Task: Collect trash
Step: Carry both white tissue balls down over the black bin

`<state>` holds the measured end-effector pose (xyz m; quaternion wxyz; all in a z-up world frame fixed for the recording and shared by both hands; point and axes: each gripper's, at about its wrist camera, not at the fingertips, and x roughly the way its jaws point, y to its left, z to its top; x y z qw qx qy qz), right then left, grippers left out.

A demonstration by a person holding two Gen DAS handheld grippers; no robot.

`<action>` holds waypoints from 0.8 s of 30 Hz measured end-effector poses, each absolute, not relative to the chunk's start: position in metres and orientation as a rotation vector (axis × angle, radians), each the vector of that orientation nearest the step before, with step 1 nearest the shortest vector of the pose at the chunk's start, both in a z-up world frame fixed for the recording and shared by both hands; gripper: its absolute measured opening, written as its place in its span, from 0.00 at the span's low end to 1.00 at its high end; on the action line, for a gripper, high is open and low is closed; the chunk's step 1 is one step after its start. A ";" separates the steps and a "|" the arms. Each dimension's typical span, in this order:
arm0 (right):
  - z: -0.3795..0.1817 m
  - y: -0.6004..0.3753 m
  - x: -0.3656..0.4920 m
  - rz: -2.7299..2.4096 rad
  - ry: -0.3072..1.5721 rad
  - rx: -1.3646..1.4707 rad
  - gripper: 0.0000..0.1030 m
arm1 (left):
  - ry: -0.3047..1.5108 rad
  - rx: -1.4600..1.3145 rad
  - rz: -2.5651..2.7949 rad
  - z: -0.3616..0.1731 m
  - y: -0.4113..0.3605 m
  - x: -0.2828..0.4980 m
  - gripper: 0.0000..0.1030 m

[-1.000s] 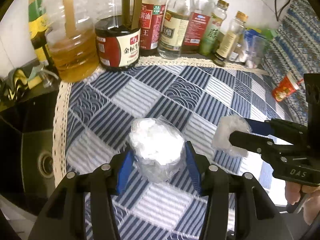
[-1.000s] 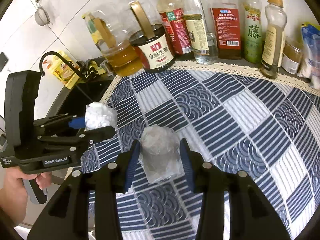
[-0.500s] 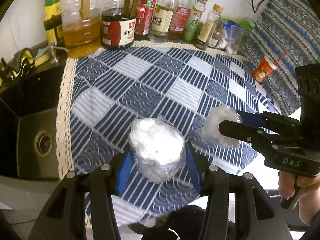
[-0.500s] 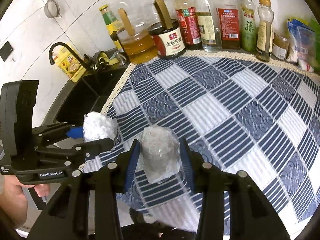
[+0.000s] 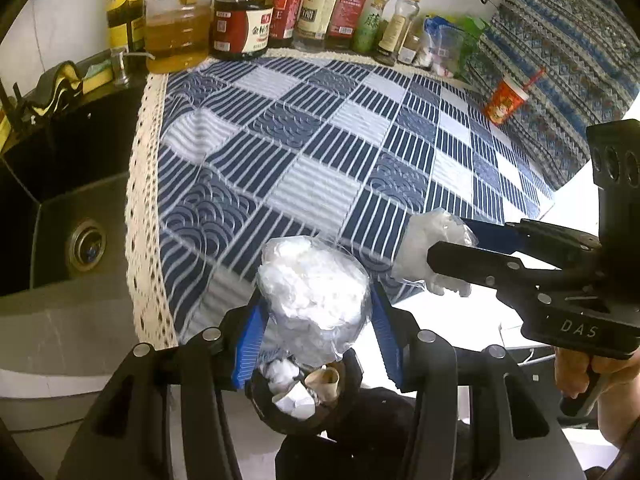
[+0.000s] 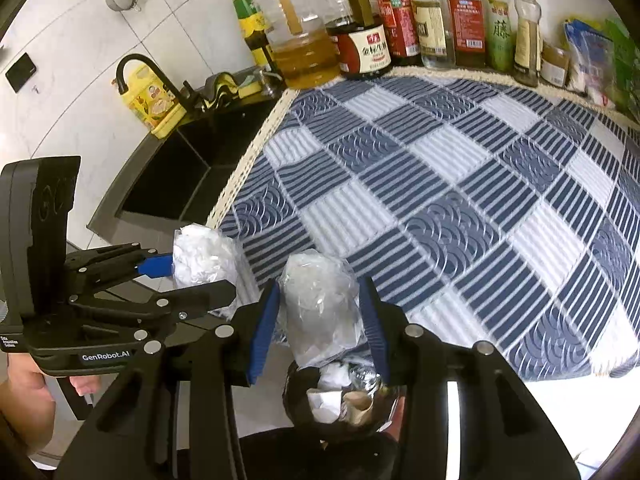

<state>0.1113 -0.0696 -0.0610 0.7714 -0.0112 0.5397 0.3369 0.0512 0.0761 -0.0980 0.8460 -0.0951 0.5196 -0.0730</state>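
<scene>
From the left wrist, the left claw (image 5: 316, 316) is clamped on a white wad in clear plastic (image 5: 312, 292), its blue pads pressed to either side, held past the counter (image 5: 304, 152) edge and directly above the open black bin (image 5: 304, 396), which already holds paper scraps and a cardboard tube; that placement suggests the wad is lined up to drop. To the right, the right claw (image 5: 436, 254) pinches a second wrapped wad (image 5: 432, 244), just beside the first. A red cup (image 5: 505, 101) with a straw stands far off on the checked cloth. From the right wrist, the right claw (image 6: 320, 312) grips its crumpled plastic bundle (image 6: 320, 304) over the same bin (image 6: 340, 396), while the left claw (image 6: 204, 276) holds its wad (image 6: 202, 256) alongside, nearer the sink (image 6: 172, 184). Releasing both looks like the next step.
</scene>
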 end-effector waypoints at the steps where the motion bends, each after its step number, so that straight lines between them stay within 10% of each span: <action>1: -0.063 -0.069 0.107 0.726 1.173 -0.027 0.41 | 1.102 -0.204 -0.161 -0.101 0.077 0.046 0.47; 24: -0.140 -0.087 0.040 0.676 1.370 -0.004 0.41 | 1.267 -0.263 -0.185 -0.172 0.070 -0.017 0.47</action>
